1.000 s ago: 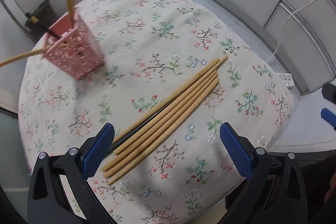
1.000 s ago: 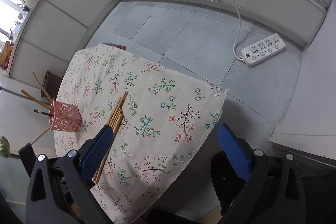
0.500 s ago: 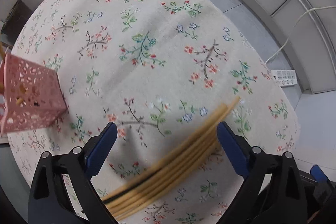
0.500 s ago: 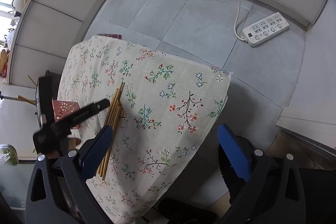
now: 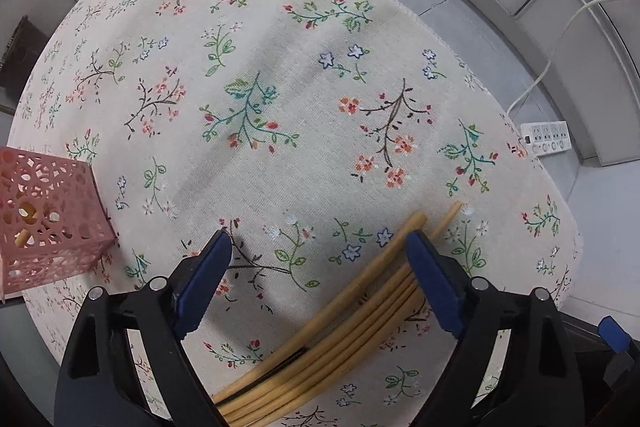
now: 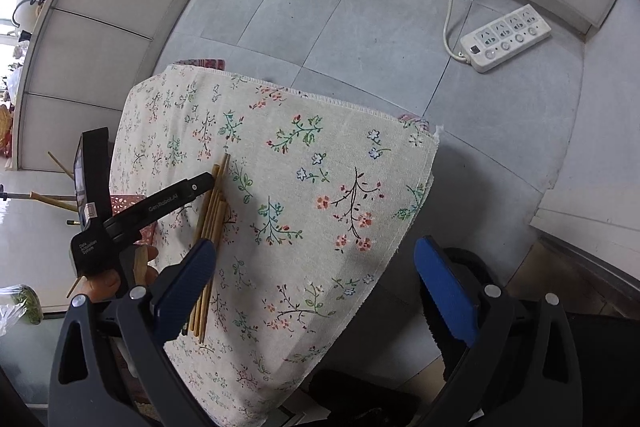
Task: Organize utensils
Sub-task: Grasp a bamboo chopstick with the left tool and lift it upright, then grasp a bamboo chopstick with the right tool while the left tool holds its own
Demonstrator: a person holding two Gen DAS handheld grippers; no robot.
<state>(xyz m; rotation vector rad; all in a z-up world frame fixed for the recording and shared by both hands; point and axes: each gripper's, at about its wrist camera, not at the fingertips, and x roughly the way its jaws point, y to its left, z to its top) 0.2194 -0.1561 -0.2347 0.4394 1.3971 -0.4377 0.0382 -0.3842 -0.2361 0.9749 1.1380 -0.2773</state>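
The bundle of chopsticks lies on the floral tablecloth, running between the spread fingers of the left gripper and slanting up toward its right blue pad, whose tip overlaps the sticks' far ends; whether the pad touches them cannot be told. One dark stick shows among the pale wooden ones near the gripper's base. The left gripper's fingers are released, gripping nothing.

Off beyond its left finger stands the pink perforated holder (cut off by the frame edge), with a wooden stick end visible through its holes.

In the right wrist view the same chopsticks lie just past the left blue pad of the right gripper, whose fingers are also wide apart and hold nothing. The left gripper reaches over the sticks there, and more sticks poke out of the holder behind it. A white power strip lies on the grey floor, far beyond the right finger.
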